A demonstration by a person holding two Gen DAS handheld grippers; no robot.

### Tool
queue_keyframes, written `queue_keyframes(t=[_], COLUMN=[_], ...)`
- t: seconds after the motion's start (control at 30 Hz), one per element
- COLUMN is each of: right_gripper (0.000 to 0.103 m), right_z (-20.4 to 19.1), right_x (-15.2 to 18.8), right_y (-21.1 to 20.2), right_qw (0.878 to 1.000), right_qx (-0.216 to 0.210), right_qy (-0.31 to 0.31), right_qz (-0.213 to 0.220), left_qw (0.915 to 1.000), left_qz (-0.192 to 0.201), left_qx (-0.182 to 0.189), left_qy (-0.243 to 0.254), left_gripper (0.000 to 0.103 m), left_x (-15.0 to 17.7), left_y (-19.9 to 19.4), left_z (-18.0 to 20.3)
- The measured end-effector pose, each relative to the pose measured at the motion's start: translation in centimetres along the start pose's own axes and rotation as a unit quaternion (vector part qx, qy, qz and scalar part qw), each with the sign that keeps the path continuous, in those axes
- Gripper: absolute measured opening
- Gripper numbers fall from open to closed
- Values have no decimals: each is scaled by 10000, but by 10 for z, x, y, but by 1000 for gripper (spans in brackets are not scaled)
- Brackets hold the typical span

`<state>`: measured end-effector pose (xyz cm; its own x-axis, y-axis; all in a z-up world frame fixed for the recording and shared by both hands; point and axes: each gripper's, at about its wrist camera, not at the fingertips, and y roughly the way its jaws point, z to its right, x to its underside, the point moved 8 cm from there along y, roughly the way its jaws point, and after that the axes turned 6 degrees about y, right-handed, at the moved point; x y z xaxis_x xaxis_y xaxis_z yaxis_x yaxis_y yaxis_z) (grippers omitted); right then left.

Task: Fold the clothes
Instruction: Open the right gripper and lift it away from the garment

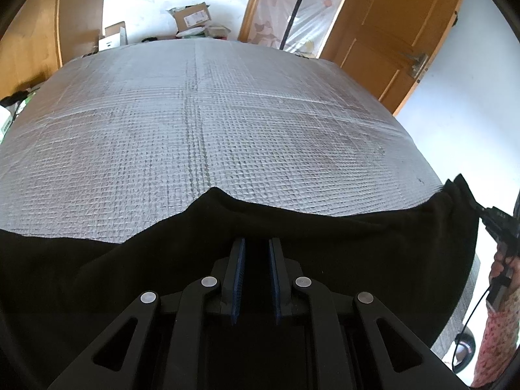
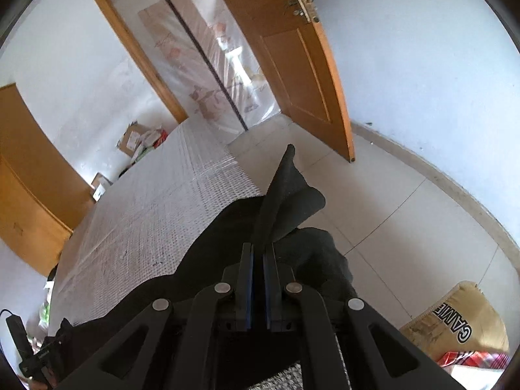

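1. left wrist view: the black garment [image 1: 292, 237] lies along the near edge of the bed [image 1: 227, 113], its long axis running side to side across the picture, from the left gripper [image 1: 256, 247] out to the right gripper [image 1: 484, 214] at the far right.

2. left gripper: its jaws stand a little apart, black cloth fills the view under and around them, and the top edge humps up just ahead of the tips. against all that black i cannot tell whether the pads pinch a layer or only hover over it.

3. right wrist view: the right gripper [image 2: 257, 253] has its jaws nearly shut, clamped on a corner of the black garment [image 2: 282, 201], which sticks up as a pointed flap past the tips. this corner hangs beyond the side edge of the bed [image 2: 146, 214], over the tiled floor [image 2: 390, 211].

4. my judgement: the coming move turns on this stretched top edge between the two grippers. the right one has the free corner, so it is the one placed to carry it across or forward over the bed while the left holds its end.

5. surface: the bed wears a pale, woven, grid-textured cover, bare beyond the garment.

6. room: white walls, an open wooden door [image 2: 292, 48], a plastic curtain in the doorway, cardboard boxes [image 1: 191, 19] past the far end.
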<state>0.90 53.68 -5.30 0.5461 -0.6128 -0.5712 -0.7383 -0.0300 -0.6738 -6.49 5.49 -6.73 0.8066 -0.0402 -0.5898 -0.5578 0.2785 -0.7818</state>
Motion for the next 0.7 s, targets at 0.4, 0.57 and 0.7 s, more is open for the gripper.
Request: queue_keyframes(t=[0.4, 0.57, 0.7], right_gripper=[5, 5, 5], right_z=[38, 46, 49], right_x=[20, 22, 23], right_y=[-10, -17, -16], right_qw=[9986, 9974, 9976], right_qx=[-17, -21, 28], right_qy=[509, 664, 645], right_qz=[130, 276, 256], left_qw=[10000, 10000, 10000], left_qz=[46, 57, 63], left_qx=[-34, -43, -52], left_qy=[-31, -46, -43], left_gripper=[15, 15, 15], left_x=[0, 1, 1], left_y=[2, 2, 1], left_z=[2, 1, 1])
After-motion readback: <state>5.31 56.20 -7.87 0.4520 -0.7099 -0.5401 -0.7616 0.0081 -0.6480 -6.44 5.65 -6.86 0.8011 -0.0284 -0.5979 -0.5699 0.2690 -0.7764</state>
